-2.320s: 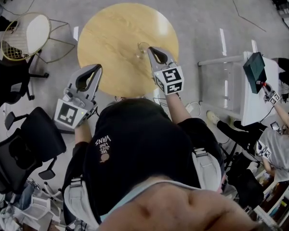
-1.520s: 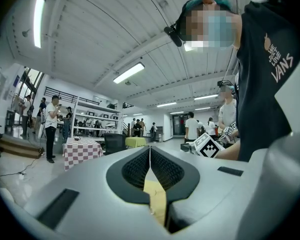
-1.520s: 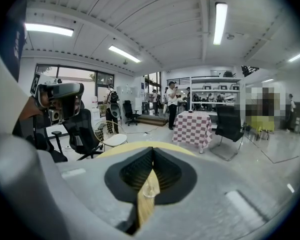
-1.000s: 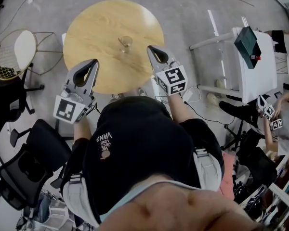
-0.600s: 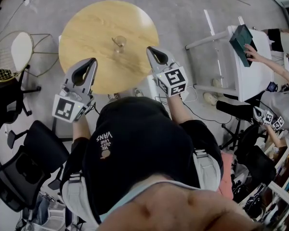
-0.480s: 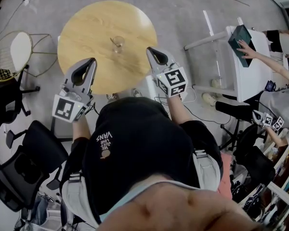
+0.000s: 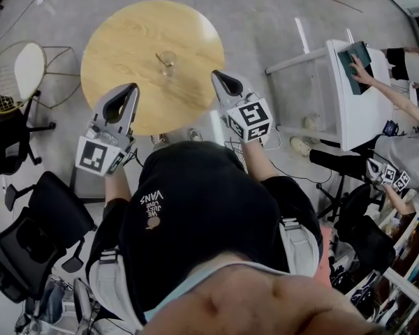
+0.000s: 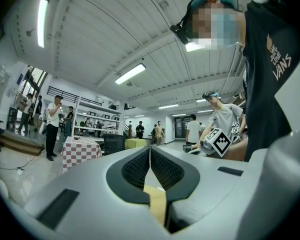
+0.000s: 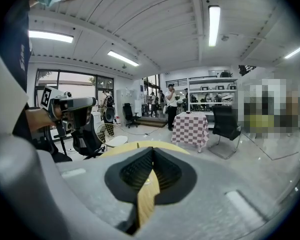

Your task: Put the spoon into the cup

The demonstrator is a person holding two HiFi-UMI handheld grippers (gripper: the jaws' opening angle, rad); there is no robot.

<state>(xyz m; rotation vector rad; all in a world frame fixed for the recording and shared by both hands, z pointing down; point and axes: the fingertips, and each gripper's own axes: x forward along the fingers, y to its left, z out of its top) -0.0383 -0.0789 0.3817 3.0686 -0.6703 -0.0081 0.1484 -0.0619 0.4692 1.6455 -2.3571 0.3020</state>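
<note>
A clear glass cup (image 7: 168, 63) stands near the middle of the round wooden table (image 7: 126, 33). A thin spoon (image 7: 160, 56) rests in it, its handle leaning out to the upper left. My left gripper (image 7: 131, 87) hangs shut and empty over the table's near left edge. My right gripper (image 7: 215, 74) is shut and empty at the table's near right edge, a short way right of the cup. In the left gripper view the left gripper (image 8: 150, 148) points level across the room. The right gripper (image 9: 151, 150) looks over the table (image 9: 122, 147); the cup is hidden there.
A wire chair with a white seat (image 7: 19, 67) stands left of the table, black office chairs (image 7: 52, 211) nearer left. A white table (image 7: 353, 103) at right holds a dark book (image 7: 355, 56) under a person's hand. A checked table (image 9: 190, 126) and people stand beyond.
The table and cup have drifted left in the head view as I shifted. Both grippers kept their pose, shut. At the right table a person laid the dark book down.
</note>
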